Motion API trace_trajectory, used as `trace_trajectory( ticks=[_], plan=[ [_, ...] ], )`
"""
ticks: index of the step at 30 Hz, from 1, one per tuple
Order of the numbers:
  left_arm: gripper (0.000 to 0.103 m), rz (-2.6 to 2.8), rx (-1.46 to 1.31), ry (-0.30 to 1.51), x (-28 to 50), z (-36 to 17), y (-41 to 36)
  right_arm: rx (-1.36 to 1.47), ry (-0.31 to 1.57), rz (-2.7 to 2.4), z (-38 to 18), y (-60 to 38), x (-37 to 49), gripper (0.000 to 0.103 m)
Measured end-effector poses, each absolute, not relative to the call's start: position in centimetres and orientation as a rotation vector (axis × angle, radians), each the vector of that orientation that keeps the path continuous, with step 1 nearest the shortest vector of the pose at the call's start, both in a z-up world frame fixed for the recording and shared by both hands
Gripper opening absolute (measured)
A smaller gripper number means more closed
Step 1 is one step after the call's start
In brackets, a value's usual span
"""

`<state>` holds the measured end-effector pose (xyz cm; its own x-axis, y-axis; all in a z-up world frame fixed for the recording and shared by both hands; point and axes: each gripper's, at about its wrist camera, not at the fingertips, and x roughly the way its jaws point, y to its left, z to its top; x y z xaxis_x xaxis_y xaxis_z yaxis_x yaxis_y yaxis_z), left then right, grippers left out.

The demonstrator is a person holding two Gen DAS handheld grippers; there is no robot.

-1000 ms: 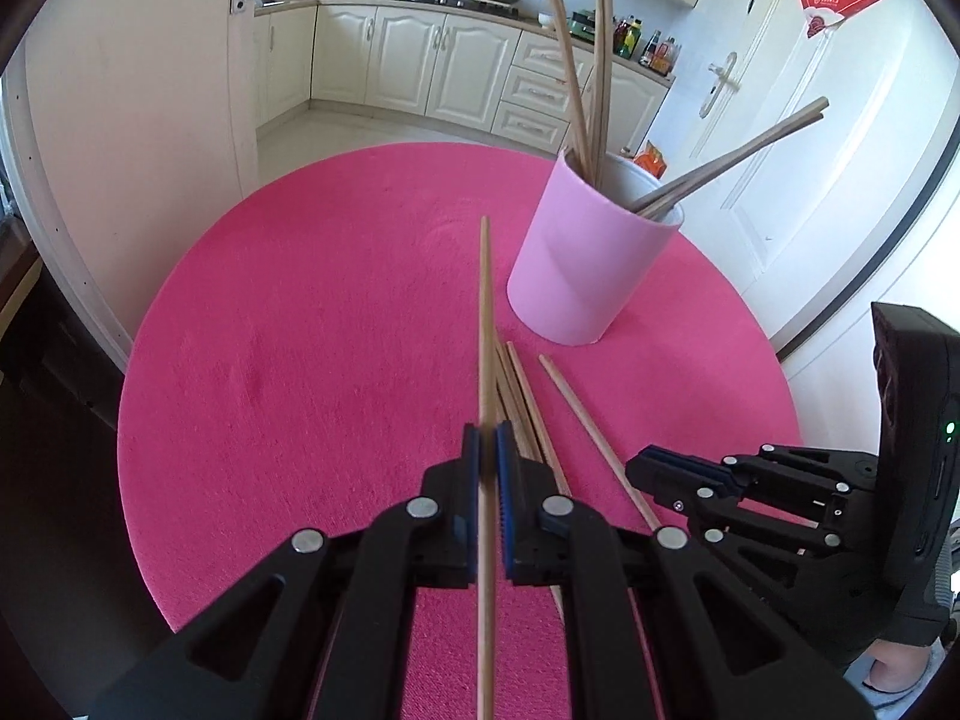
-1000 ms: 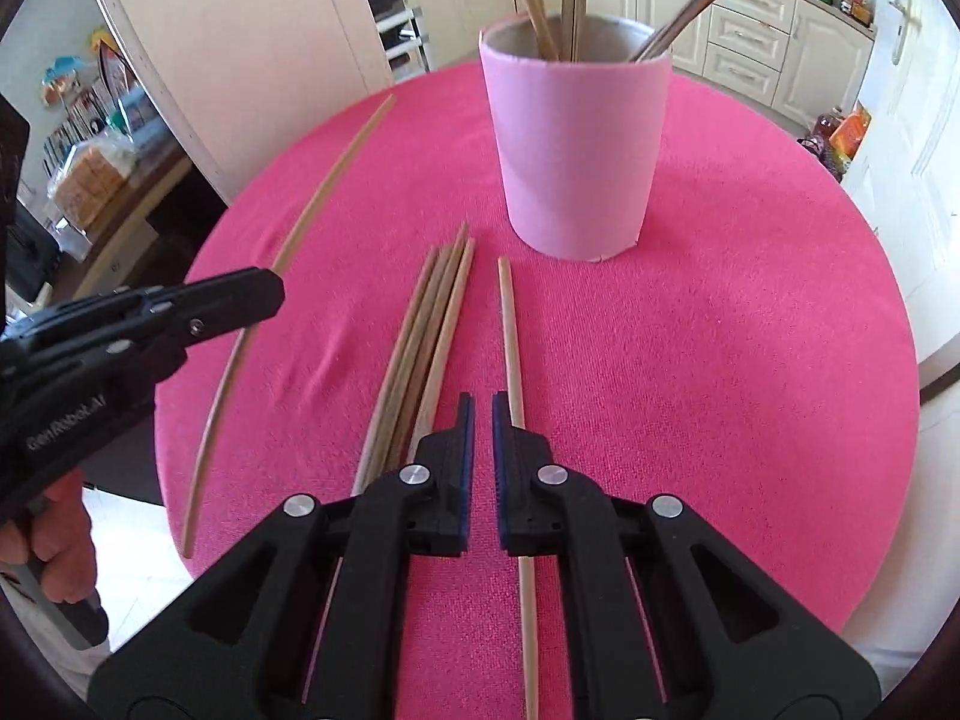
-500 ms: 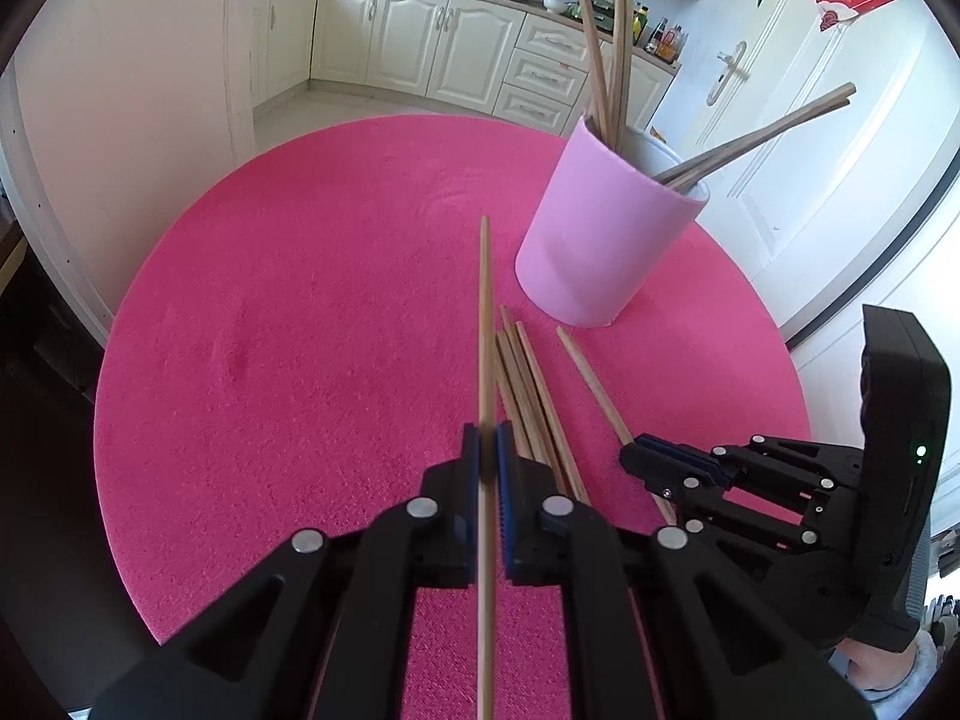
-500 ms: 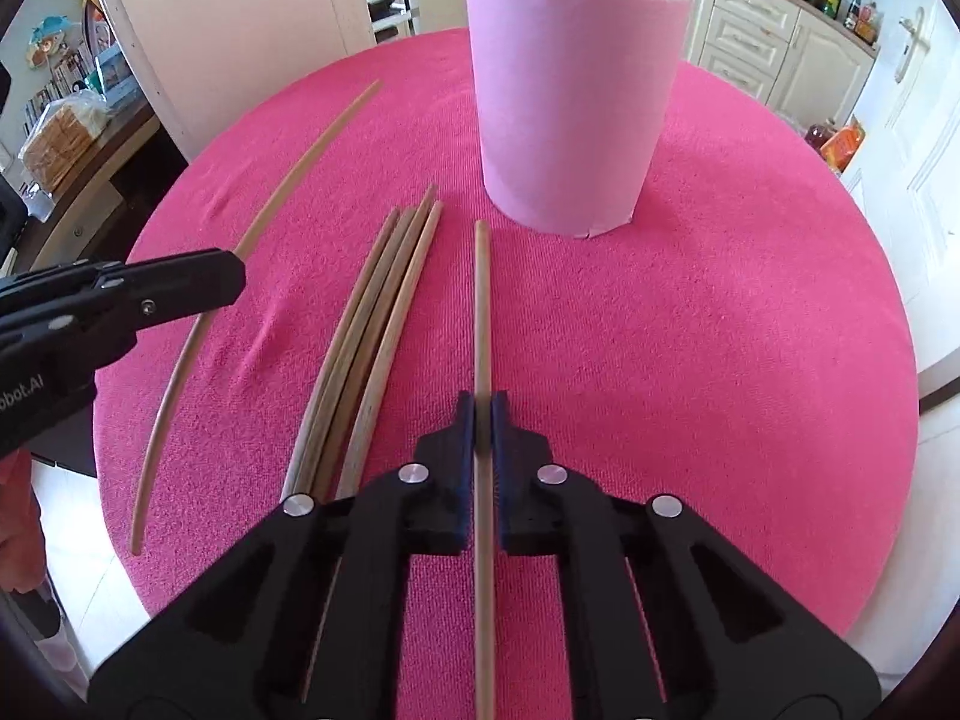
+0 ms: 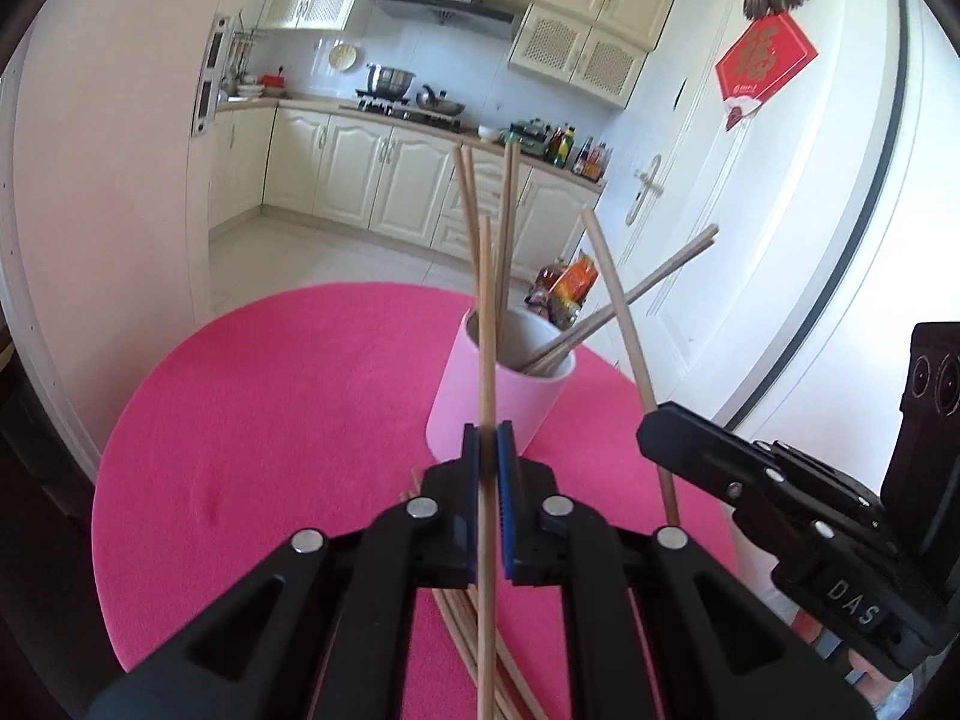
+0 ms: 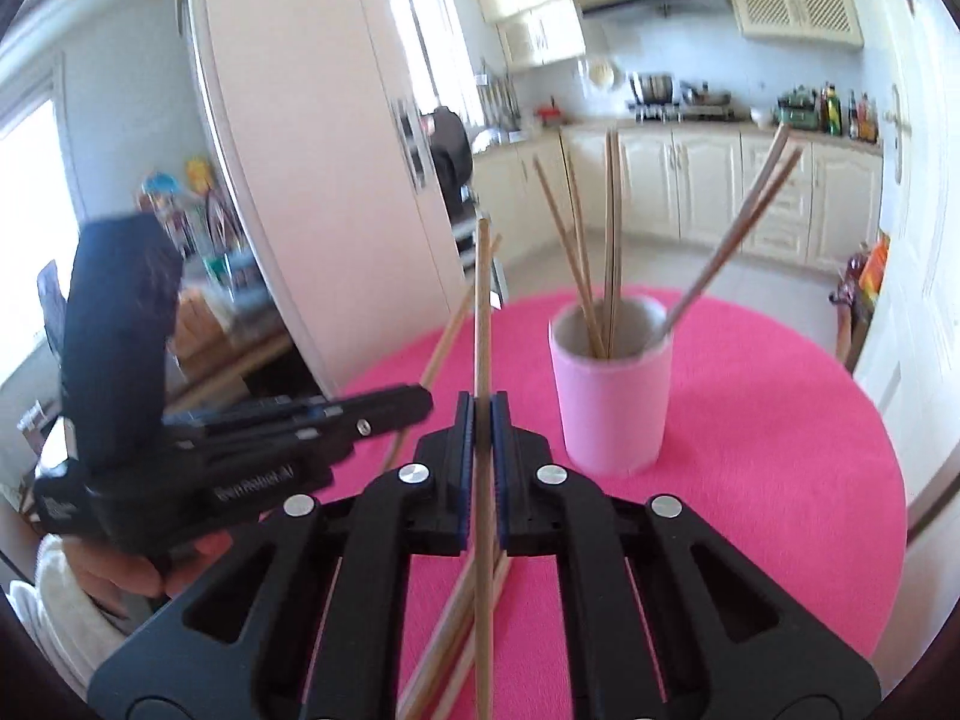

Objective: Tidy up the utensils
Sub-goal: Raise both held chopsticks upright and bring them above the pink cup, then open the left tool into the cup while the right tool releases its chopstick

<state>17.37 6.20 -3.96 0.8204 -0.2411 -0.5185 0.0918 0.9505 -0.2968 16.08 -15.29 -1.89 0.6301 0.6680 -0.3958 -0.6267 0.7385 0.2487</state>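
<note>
Wooden chopstick (image 5: 487, 324) clamped in left gripper (image 5: 487, 468); right gripper (image 6: 478, 438) clamps 2nd chopstick (image 6: 482, 312) nr pink cup (image 6: 609, 414).

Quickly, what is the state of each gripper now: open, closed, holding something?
Left gripper: closed on one chopstick, lifted off the table.
Right gripper: closed on another chopstick, also lifted.

The lower end of the thin wooden chopstick (image 5: 487, 324) clamped in the left black two-finger gripper (image 5: 487, 468) runs off the bottom edge. The loose wooden chopsticks (image 5: 462, 624) on the round pink tablecloth (image 5: 270, 396) lie partly hidden under that gripper. In the right wrist view the left gripper's body and the kitchen behind are motion-blurred.
</note>
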Motion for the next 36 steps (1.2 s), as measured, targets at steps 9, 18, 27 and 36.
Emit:
trace_trajectory(
  ticks=[9,18,27,36],
  plan=[
    [0.006,-0.299,-0.292,0.217,18.6,0.3,4.6,0.218,0.159,0.666,1.2,-16.5,17.9,0.006],
    [0.006,-0.296,-0.313,0.029,22.7,0.3,3.9,0.268,-0.070,0.580,0.9,-17.0,20.8,0.006],
    [0.006,-0.275,-0.297,-0.021,26.2,-0.8,3.7,0.298,-0.103,0.555,-0.1,-16.6,23.4,0.006],
    [0.006,-0.238,-0.287,0.005,28.0,-3.0,4.1,0.262,-0.116,0.516,-0.7,-15.6,24.7,0.006]
  ],
)
